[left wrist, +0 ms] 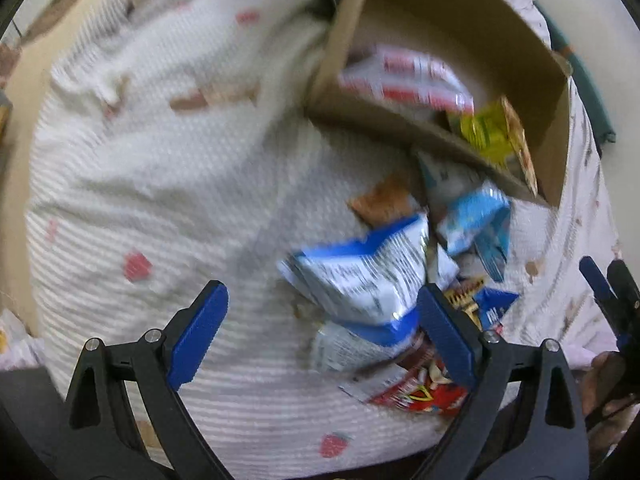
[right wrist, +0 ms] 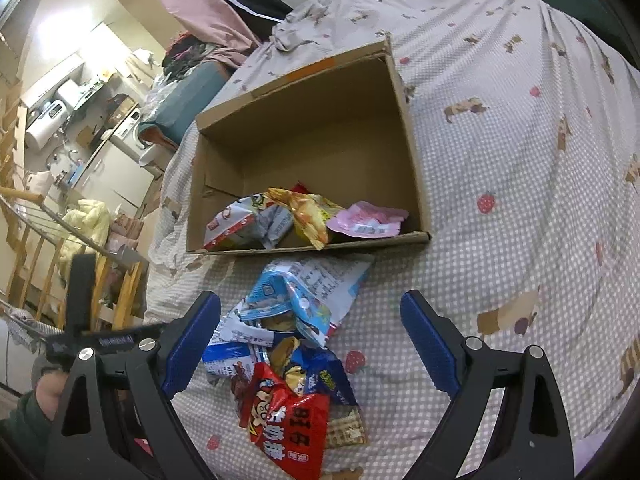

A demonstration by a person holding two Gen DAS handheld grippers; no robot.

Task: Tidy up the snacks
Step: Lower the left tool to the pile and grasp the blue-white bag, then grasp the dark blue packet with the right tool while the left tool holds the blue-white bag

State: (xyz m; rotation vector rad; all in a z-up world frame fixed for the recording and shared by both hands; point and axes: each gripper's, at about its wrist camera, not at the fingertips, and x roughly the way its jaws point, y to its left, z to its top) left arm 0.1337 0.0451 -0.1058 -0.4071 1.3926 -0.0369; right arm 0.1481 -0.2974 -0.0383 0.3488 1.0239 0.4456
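- Bedding with a checked weave and printed strawberries (right wrist: 486,203) covers the whole work surface (right wrist: 520,240); at far left of the right wrist view we see a cluttered kitchen area (right wrist: 72,120) and a wooden rail (right wrist: 24,196).
- Left gripper (left wrist: 323,338): we see both blue pads spread wide with nothing between them; the right pad (left wrist: 444,332) overlaps the edge of the snack pile in the picture, but the left wrist view is too blurred for us to tell whether it touches.
- Cardboard box (right wrist: 412,140): we find it open-topped on the bedding, beyond the pile; inside, against its near wall, lie a grey-and-red packet (right wrist: 240,224), a yellow-orange packet (right wrist: 308,212) and a pink packet (right wrist: 368,220).
- Loose snack pile: just in front of the box, on the bedding, we note a light-blue packet (right wrist: 288,296) on top, a white-and-blue packet (right wrist: 228,356) beneath it, and a red packet (right wrist: 288,424) nearest the camera.
- Right gripper (right wrist: 310,340): we see its jaws wide apart and holding nothing, hovering over the pile, with the red packet between the two arms.
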